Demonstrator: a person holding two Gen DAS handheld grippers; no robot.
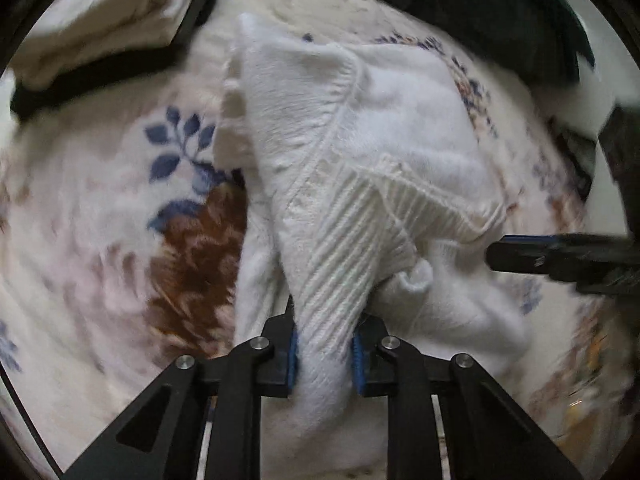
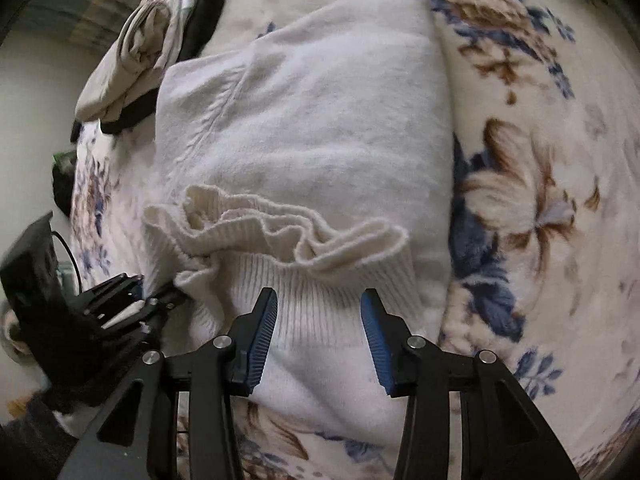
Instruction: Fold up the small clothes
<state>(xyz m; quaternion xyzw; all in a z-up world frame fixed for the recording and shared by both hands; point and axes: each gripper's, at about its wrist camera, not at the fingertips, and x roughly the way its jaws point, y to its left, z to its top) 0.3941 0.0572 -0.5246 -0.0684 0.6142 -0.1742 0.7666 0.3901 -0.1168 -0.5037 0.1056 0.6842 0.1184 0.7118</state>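
Observation:
A white knit sweater (image 1: pixel 380 128) lies on the floral blanket (image 1: pixel 88 208), with its ribbed hem pulled up and ruffled (image 2: pixel 280 224). My left gripper (image 1: pixel 326 356) is at the bottom of the left wrist view, its blue pads shut on a bunched strip of the ribbed hem. In the right wrist view my right gripper (image 2: pixel 320 320) holds a wider stretch of the same hem, and the cloth fills the gap from pad to pad. The left gripper (image 2: pixel 160 300) shows at that view's left edge, and the right gripper (image 1: pixel 504 256) reaches in from the right of the left wrist view.
A pile of folded beige clothes with a black item (image 2: pixel 136 52) lies beyond the sweater, at the upper left (image 1: pixel 92 40). A dark teal cloth (image 1: pixel 480 12) is at the top right. The blanket (image 2: pixel 540 168) spreads out around the sweater.

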